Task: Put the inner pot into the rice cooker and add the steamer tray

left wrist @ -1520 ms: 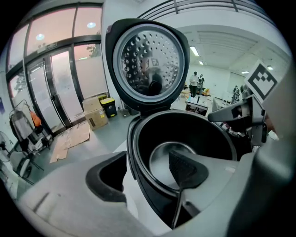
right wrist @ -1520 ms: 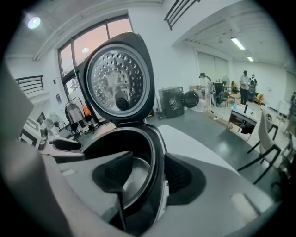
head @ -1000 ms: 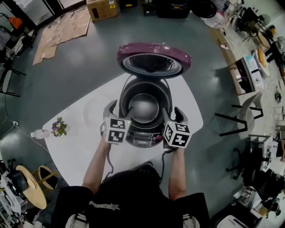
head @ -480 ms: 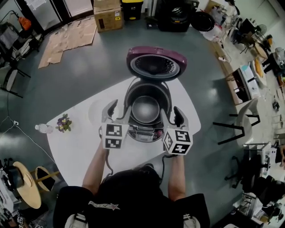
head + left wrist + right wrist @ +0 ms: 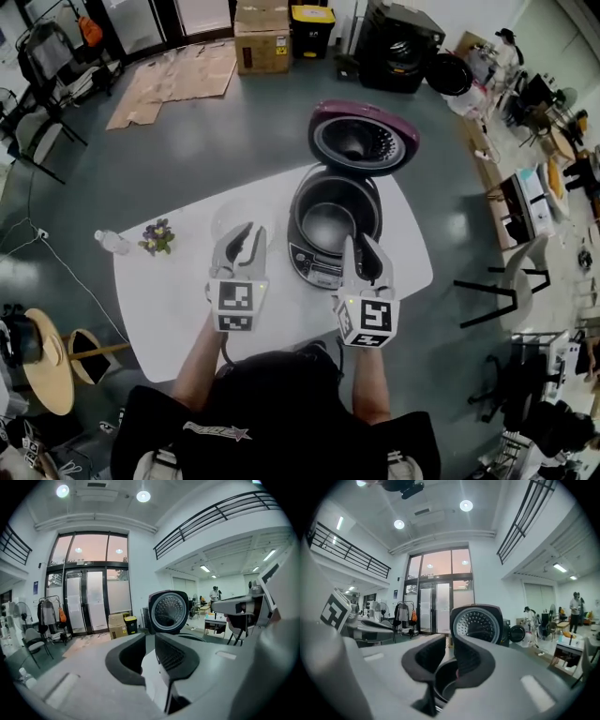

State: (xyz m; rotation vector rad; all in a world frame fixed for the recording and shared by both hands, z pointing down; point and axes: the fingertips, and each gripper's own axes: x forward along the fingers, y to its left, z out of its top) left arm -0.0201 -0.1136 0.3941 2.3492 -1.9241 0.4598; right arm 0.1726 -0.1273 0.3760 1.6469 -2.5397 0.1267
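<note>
Left gripper (image 5: 251, 234), right gripper (image 5: 361, 247), jaws just closing, narrow gaps, empty

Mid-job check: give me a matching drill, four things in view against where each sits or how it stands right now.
Things:
1. inner pot
2. cooker lid
3. water bottle
4. flowers

Places or states:
A. lying on its side at the left corner of the table
B. swung up, open
C. inside the rice cooker
D. standing on the table, just right of the bottle

Pairs: 1-C, 2-B, 3-A, 4-D
</note>
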